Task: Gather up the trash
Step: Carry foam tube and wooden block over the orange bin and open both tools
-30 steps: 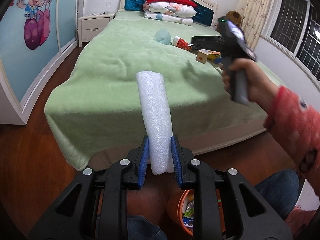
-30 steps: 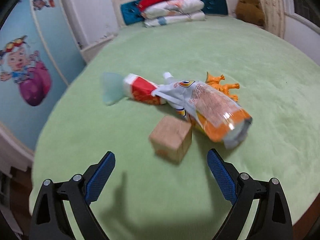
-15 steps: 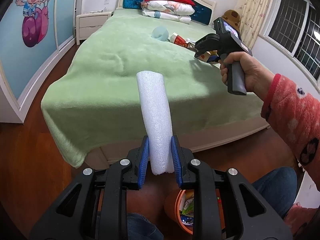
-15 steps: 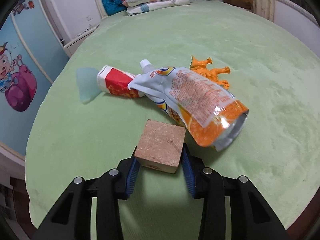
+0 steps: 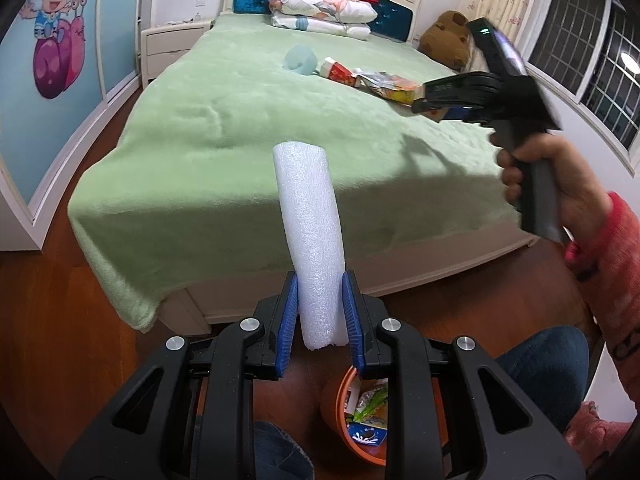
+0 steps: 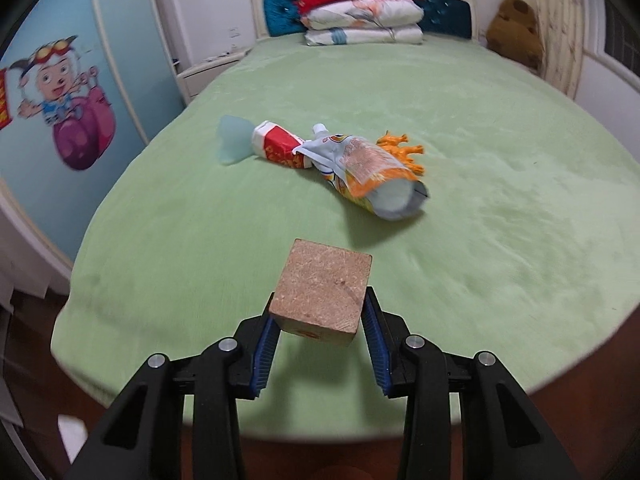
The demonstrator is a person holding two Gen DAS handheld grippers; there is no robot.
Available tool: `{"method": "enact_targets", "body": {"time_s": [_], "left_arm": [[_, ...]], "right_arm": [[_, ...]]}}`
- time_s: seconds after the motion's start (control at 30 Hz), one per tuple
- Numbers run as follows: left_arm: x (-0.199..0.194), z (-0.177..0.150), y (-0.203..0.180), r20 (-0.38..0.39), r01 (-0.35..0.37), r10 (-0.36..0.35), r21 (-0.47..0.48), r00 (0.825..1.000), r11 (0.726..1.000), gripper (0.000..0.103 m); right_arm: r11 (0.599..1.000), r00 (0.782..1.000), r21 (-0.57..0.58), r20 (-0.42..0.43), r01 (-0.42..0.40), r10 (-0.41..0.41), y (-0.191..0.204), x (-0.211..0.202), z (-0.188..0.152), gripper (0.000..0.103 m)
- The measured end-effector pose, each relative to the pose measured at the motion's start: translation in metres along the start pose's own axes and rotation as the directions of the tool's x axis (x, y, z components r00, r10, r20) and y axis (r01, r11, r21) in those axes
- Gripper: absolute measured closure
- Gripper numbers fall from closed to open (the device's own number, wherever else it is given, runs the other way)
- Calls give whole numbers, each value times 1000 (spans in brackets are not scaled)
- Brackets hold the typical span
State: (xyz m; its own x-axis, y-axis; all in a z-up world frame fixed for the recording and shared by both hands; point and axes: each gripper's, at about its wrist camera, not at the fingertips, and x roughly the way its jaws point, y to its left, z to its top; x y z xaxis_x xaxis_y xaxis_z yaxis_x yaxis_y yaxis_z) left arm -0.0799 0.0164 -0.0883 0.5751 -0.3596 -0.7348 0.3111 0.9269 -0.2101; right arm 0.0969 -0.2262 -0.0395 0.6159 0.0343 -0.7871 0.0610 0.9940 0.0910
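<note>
In the left view our left tongs point(image 5: 319, 322) squeeze a light, squishy foam tube point(image 5: 310, 240) at its low end, bin point(image 5: 360, 412) at five o'clock, and in the right view our right tongs point(image 6: 320, 334) clamp a hard block point(image 6: 322, 294) by its flat sides above the bed point(image 6: 500, 240).

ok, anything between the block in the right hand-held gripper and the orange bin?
Partly. The bin sits on the floor under the left hand-held gripper, which holds a foam tube above its rim. The wooden block is otherwise unobstructed.
</note>
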Motion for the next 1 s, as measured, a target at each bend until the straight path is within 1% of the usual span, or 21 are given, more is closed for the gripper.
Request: {"method": "enact_targets", "body": {"time_s": [0.07,0.27,0.37,0.5,0.6,0.8,0.9,1.0], "left_arm": [[1,-1,-6,-3,7,-7,13,1000,1000,81],[5,-3,-28,-24,29,-28,58,999,998,81],[6,-5,-39,-38,35,-32,89,999,995,81],[13,-16,-56,-87,52,-40,141,995,989,81],[20,-25,-66,-126,60,-38,175,991,983,81],[39,-45,-82,-228,99,-51,207,972,973,81],[49,-57,-89,-279,119,-54,219,959,969,81],[60,-69,-93,-340,136,-55,221,939,966,81]], "right_arm": [[999,1000,-36,20,1,0,-3,-22,-14,63],[997,998,-79,49,-23,27,-19,-75,-51,63],[995,998,-96,48,-41,46,-29,-100,-78,63],[992,998,-116,26,-54,57,-38,-118,-113,63],[991,997,-117,-13,-71,70,-44,-123,-138,63],[991,993,-99,-92,-88,79,-55,-120,-184,63],[991,984,-79,-155,-104,91,-60,-110,-207,63],[991,972,-61,-212,-119,103,-62,-98,-228,63]]}}
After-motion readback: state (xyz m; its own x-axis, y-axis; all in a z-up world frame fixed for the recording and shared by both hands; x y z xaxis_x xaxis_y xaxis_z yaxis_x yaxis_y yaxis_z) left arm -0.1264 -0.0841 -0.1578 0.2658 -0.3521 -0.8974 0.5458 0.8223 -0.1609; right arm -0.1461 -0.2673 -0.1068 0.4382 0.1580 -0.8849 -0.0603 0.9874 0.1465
